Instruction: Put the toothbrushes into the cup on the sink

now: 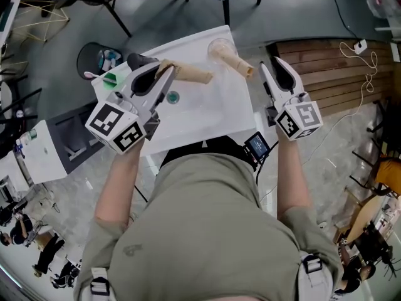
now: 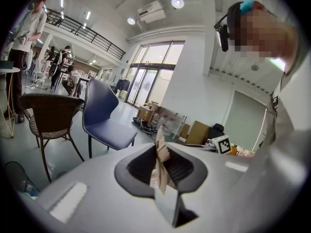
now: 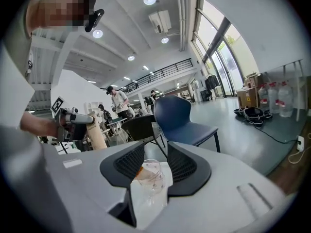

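Left gripper: jaws nearly closed, clamped on a toothbrush in a flat tan cardboard pack. In the left gripper view the pack stands edge-on between the pads, and its ragged upper end rises just past the jaw tips at frame centre. In the head view the left gripper grips one end of this toothbrush. The free end points toward the right of the frame and sits above the white sink, up and right of the green drain. Right gripper: jaws spread wide, with nothing gripped. In the right gripper view the clear cup shows low in the gap between the pads without touching them, and an orange-tan second toothbrush is visible inside it. In the head view the right gripper is at the sink's right edge. The cup sits apart from it, up and to the left, on the sink's upper edge. The second toothbrush leans out of the cup toward the right gripper, with its end near the left jaw tip. The cup is transparent and round-rimmed. Both toothbrushes are tan and elongated. A blue chair stands beyond the sink.
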`<action>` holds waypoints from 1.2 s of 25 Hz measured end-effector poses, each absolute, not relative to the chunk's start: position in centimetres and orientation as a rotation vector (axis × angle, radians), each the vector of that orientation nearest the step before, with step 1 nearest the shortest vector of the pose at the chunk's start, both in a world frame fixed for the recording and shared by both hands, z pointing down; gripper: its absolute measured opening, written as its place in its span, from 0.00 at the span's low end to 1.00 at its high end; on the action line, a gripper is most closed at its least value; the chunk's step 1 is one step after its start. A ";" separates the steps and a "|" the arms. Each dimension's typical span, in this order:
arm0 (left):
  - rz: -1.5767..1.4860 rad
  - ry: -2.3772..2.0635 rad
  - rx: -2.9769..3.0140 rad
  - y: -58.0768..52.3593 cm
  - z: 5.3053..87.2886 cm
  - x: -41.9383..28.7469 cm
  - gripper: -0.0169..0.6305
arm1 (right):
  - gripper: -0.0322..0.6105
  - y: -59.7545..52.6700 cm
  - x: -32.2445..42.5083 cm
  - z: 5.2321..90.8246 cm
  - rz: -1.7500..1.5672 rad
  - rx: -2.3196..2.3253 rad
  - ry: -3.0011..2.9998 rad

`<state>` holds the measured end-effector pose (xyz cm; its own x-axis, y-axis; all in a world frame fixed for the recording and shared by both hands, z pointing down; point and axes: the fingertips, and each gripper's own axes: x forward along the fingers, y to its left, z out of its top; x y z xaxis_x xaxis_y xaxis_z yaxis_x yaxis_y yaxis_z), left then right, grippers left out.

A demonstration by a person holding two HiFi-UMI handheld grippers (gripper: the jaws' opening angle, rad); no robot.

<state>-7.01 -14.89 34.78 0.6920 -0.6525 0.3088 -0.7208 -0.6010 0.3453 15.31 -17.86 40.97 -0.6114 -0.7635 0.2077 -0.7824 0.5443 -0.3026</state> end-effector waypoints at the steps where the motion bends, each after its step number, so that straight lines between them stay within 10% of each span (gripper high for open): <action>1: 0.208 -1.061 2.463 -15.1 34.7 -7.0 0.09 | 0.27 -17.6 15.6 41.3 0.592 1.371 -2.705; 30: 0.211 -1.037 2.541 -22.2 34.9 -4.7 0.09 | 0.14 -13.2 18.4 44.7 0.740 1.392 -2.576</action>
